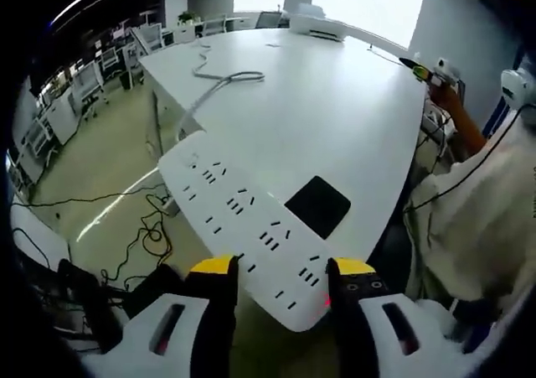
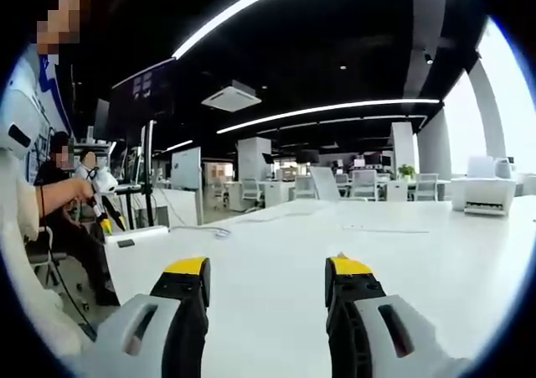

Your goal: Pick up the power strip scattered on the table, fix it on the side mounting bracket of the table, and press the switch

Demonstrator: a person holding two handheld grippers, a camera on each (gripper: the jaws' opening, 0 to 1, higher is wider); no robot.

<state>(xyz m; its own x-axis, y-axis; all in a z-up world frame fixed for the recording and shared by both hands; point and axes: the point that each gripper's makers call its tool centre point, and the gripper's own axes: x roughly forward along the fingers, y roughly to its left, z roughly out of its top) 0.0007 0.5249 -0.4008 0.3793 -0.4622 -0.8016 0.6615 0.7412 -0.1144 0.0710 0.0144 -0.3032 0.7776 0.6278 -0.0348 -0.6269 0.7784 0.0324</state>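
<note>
Because the left claw point(image 1: 280, 271) grips only one end of the long white plastic power strip point(image 1: 243, 214), held off the white counter point(image 1: 335, 110), it could twist loose; the right claw point(image 2: 266, 279) hovers wide, empty.

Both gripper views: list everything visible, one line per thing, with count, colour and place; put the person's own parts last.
Power strip: one, white, at the near table corner, between the left gripper's jaws.
Cable: one, pale, looping across the table from the strip.
Black square: one, on the table beside the strip.
Table: one, white, large.
Printer: one, white, far right in the right gripper view.
Floor cables: several, black, below the table.
Seated person: one, left of the right gripper view.
Left gripper: yellow-tipped.
Right gripper: yellow-tipped, open, above the table.
</note>
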